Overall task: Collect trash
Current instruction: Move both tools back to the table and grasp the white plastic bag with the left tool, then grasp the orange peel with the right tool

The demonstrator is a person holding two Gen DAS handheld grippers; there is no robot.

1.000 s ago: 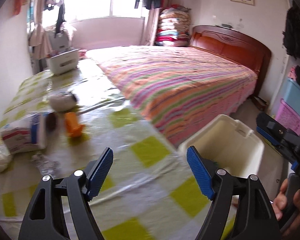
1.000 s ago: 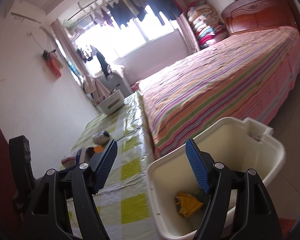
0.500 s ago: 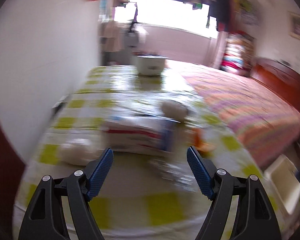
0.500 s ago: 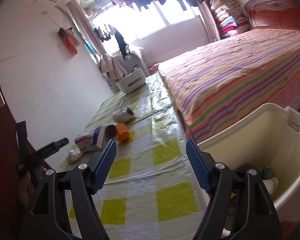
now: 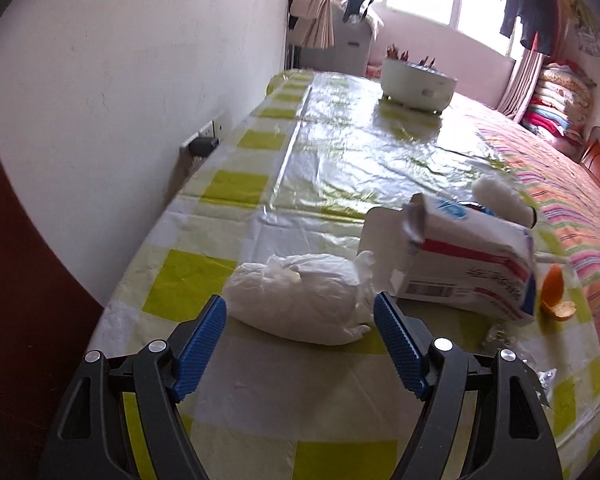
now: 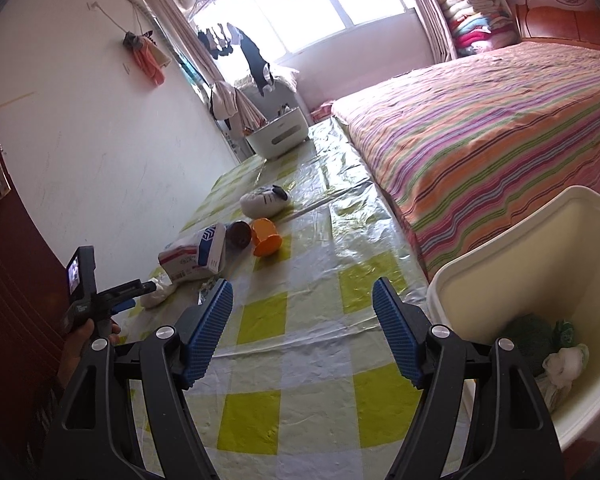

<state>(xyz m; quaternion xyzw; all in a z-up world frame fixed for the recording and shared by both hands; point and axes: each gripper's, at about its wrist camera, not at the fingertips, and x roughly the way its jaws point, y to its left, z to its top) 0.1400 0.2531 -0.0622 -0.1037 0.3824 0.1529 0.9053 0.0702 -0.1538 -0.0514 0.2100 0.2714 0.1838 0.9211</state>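
Observation:
A crumpled white plastic bag [image 5: 300, 296] lies on the yellow-checked table, just beyond my open, empty left gripper [image 5: 300, 328]. It also shows in the right wrist view [image 6: 158, 294], next to the left gripper's fingers [image 6: 134, 288]. Beside it lies a torn white carton [image 5: 460, 260] [image 6: 196, 254], an orange peel [image 5: 556, 294], an orange cup [image 6: 266, 236] and clear wrapping [image 5: 500, 334]. My right gripper [image 6: 302, 320] is open and empty over the table. The white bin [image 6: 532, 256] at right holds some trash.
A plush toy [image 6: 264, 200] lies mid-table. A white pot-like container [image 5: 418, 82] stands at the table's far end. A wall with a socket [image 5: 202, 142] runs along the left. A striped bed [image 6: 480, 120] borders the table's right side.
My left gripper has swung left from the bin toward the wall side and come close to the white bag. The right gripper has turned from the bin toward the table.

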